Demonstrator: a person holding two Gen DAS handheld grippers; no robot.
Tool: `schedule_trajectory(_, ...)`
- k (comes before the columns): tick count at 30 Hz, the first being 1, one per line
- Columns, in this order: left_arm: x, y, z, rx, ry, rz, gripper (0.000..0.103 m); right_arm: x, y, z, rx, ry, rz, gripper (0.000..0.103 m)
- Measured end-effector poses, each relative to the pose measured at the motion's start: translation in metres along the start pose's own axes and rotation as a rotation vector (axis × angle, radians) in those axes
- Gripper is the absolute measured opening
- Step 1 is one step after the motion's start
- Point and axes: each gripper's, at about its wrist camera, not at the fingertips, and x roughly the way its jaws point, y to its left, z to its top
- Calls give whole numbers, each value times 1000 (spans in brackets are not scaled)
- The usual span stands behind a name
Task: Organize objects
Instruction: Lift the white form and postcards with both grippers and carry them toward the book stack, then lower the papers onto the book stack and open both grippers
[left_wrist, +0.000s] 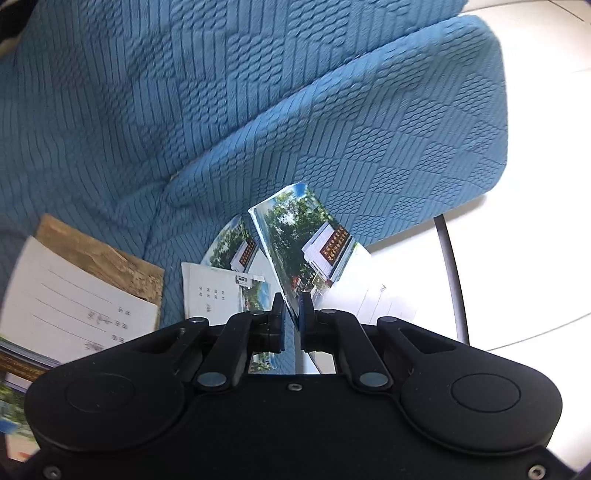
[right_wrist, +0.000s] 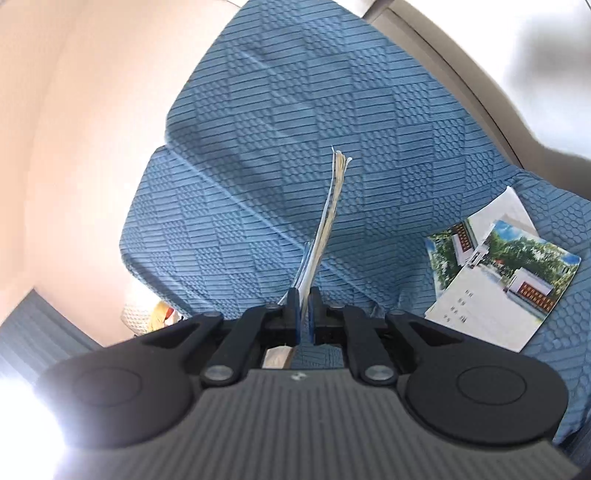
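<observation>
Clamping on paper, both grippers. Left gripper: fingers nearly closed, pinching one glossy photo booklet by its lower edge; it stands on edge and fans out toward 12–1 o'clock, cover showing trees and a white building with red lettering.

Right gripper: fingers nearly closed on a thin stack of booklets, seen edge-on, running up toward 12 o'clock; sheet count in the stack can't be told.

Left wrist view, lying loose on the blue quilted sofa: two booklets at 6–7 o'clock of the held one, a photo cover and a white form page; at 8–9 o'clock a lined white sheet overlapping a brown-cover booklet. More printed covers at the far left edge, blurred.

Right wrist view: two photo-cover booklets overlapping on the sofa seat at 3 o'clock, well apart from the fingers.

Dark metal rod at 3 o'clock in the left view, over white floor.
</observation>
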Motion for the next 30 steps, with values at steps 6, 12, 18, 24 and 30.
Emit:
schedule_trajectory(6,-28,13,8,28,-4,-1,6,-1,23,-26,-27,19,1,8)
schedule_trajectory(12,-45,53,4,29,-9,18,6,2,33,-64,-63,57,-22,8)
schedule_trajectory(18,-52,90,-2,27,-19,38,5,10,28,-98,-74,107,-47,8)
schedule_trajectory(24,-54,116,-8,60,-48,84,5,23,27,-128,-125,172,-81,8)
schedule_trajectory(30,-46,137,-12,59,-62,144,5,38,25,-151,-185,223,-125,9)
